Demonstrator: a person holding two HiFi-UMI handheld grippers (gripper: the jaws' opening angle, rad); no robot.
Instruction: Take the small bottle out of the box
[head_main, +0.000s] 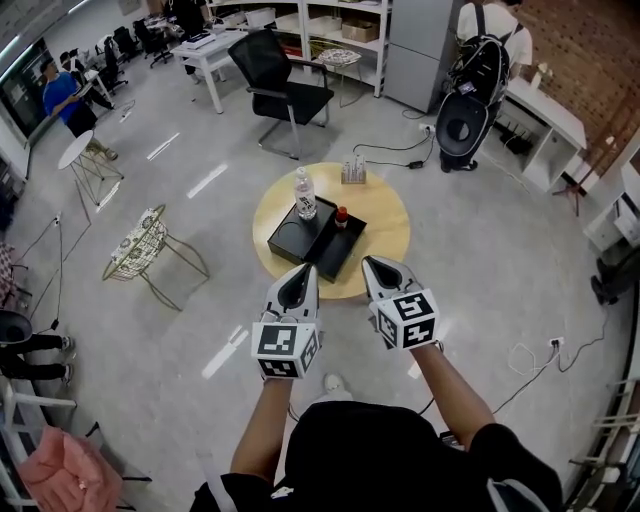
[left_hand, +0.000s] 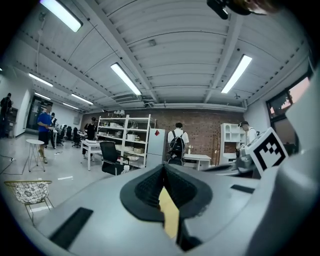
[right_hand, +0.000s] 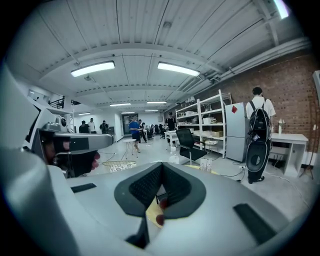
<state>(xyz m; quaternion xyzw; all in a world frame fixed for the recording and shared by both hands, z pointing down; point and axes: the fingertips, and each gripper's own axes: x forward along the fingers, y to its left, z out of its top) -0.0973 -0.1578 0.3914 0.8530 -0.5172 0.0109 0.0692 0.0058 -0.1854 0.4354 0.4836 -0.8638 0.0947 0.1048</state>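
On the desk (head_main: 385, 215), target: we locate the small bottle (head_main: 341, 216) upright in the box (head_main: 318, 245).
Bearing: ahead, nearer the right claw (head_main: 372, 264).
Claw state: both closed, empty; left claw (head_main: 305, 272) farther.

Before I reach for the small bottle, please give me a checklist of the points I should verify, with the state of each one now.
1. Small bottle found: ok. Its red cap shows, and it stands upright at the far right part of the black box.
2. Box open above the bottle: ok, nothing covers it.
3. Right claw ready to grasp: not ok. Its jaws are together and empty, so open them first.
4. Left claw free: ok, jaws together, holding nothing.
5. Neighbours apart: ok. The water bottle stands to the left, not touching the small bottle.
6. Bottle loose in the box: cannot tell.
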